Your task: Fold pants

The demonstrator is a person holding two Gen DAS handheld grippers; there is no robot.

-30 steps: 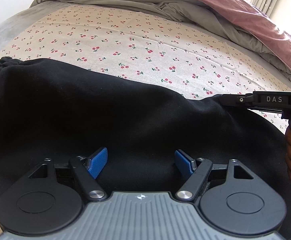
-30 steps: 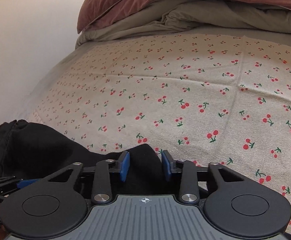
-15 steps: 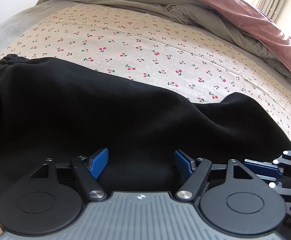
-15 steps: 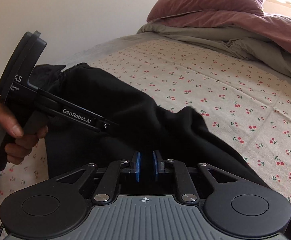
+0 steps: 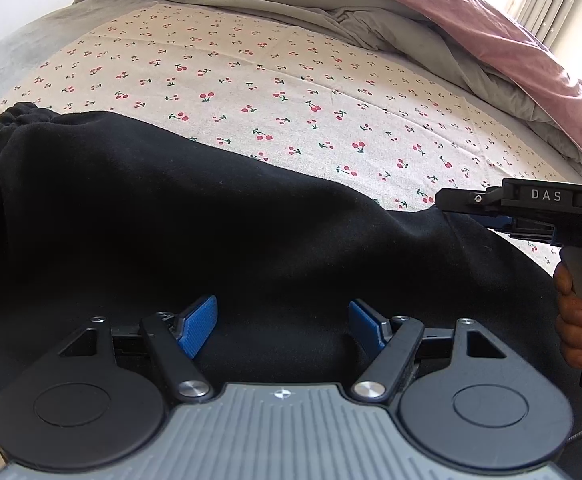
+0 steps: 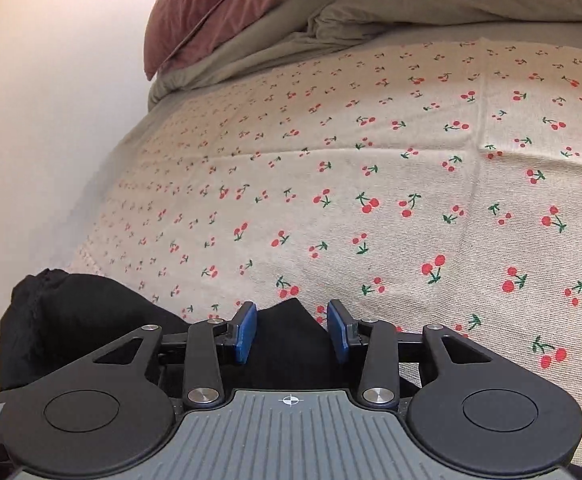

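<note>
Cherry-print bedsheet (image 6: 411,168): left gripper (image 5: 283,320) jaws wide over black pants (image 5: 211,220); right gripper (image 6: 291,330) jaws opening, pants corner between.

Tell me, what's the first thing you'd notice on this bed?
The big black pants stand out first, spread across the near side of the cherry-print sheet. Next comes the rumpled pink and grey duvet, heaped at the bed's far end. The right gripper is opening, with a peak of the black cloth between its blue fingers.

A cherry-print sheet (image 5: 291,80) covers the bed; beyond it lies a grey quilt (image 5: 291,4), a mauve duvet (image 6: 219,12) on top.
</note>
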